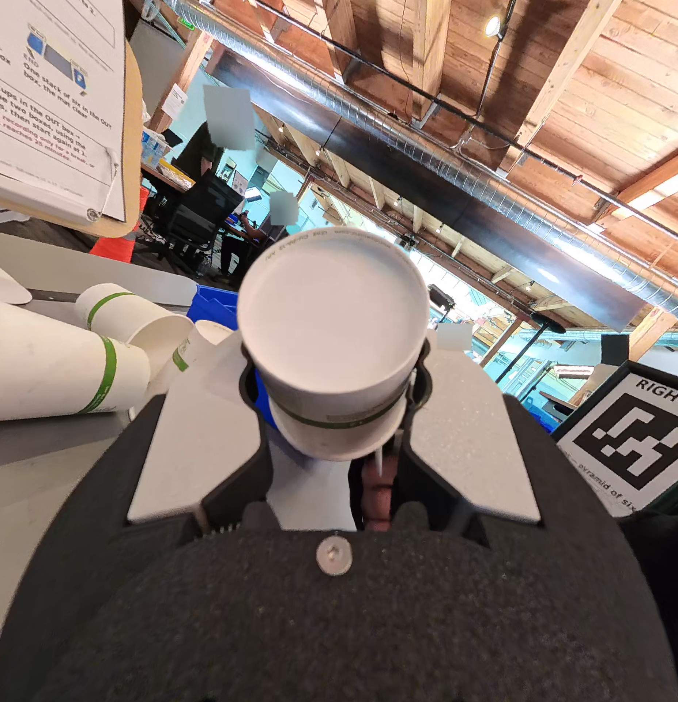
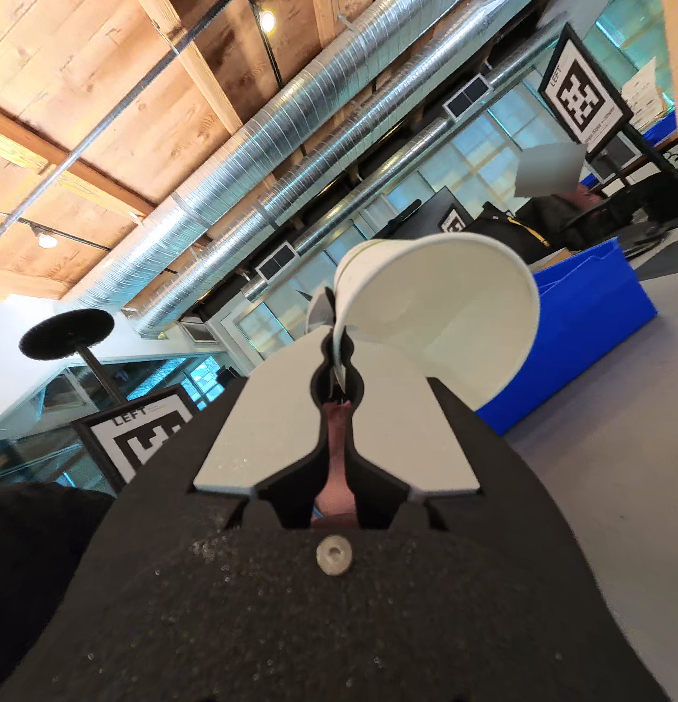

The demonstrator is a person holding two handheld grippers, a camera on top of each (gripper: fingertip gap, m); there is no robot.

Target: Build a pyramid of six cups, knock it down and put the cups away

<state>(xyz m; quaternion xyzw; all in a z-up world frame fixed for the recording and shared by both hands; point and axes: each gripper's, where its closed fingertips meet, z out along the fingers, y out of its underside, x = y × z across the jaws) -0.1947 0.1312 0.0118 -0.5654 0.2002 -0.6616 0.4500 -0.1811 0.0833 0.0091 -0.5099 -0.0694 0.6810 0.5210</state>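
Left wrist view: left gripper (image 1: 335, 383) clamps stacked cups (image 1: 331, 323), toppled cups (image 1: 64, 364) beside; right gripper (image 2: 339, 364) pinches a cup's (image 2: 436, 315) rim.

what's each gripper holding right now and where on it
Left gripper: white paper cups, nested, held across the sides, base toward the camera. Right gripper: a single white cup, its rim wall pinched between the fingers.

Left gripper (image 1: 335, 383): held cup (image 1: 331, 323) blurred up close, its mouth hidden behind its own base. Left of the claw, the nearest fallen cup (image 1: 60, 374) is cut off by the frame edge. Right gripper (image 2: 339, 361): pinched rim of its cup (image 2: 436, 315) partly hidden between the pads; blue bin (image 2: 592, 326) beyond mostly hidden behind that cup.
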